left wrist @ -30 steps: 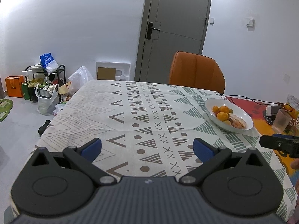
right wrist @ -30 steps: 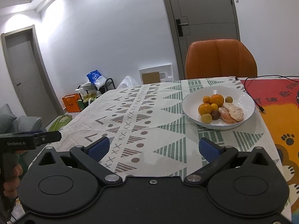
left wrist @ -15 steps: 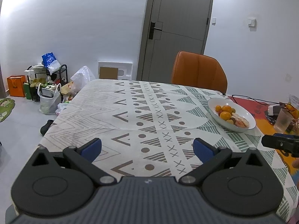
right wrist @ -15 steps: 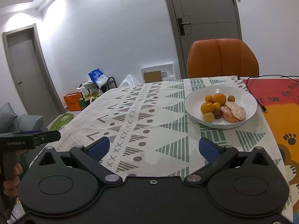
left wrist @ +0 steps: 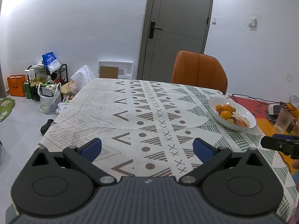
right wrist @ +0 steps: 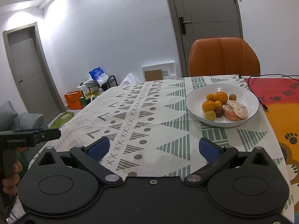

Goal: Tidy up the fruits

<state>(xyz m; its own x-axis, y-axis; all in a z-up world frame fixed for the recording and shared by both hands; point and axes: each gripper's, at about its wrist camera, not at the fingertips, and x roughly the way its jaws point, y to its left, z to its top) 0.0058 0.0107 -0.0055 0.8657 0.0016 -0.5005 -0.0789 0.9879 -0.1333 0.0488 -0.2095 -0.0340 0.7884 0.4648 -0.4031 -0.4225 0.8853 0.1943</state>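
A white bowl [right wrist: 250, 97] on the patterned tablecloth holds several oranges [right wrist: 220, 96], two small green fruits, a dark brown fruit [right wrist: 219, 112] and a peeled citrus [right wrist: 235, 110]. The same bowl [left wrist: 214, 102] sits at the right in the left wrist view. My right gripper [right wrist: 152, 149] hovers open over the near table edge, short of the bowl, with nothing between its blue pads. My left gripper [left wrist: 147, 149] is open and empty too, over the cloth's near side, well left of the bowl.
An orange chair [right wrist: 224, 56] stands at the far side of the table [left wrist: 130, 112]. A colourful mat [right wrist: 280, 100] with a black cable covers the right end. A frosted cup [left wrist: 283, 120] stands near the right edge. Bags and a rack [left wrist: 46, 85] crowd the floor left.
Both grippers have pulled back a little and tilted; the bowl sits slightly farther off in the left wrist view. The jaws stayed wide apart and nothing was taken hold of.
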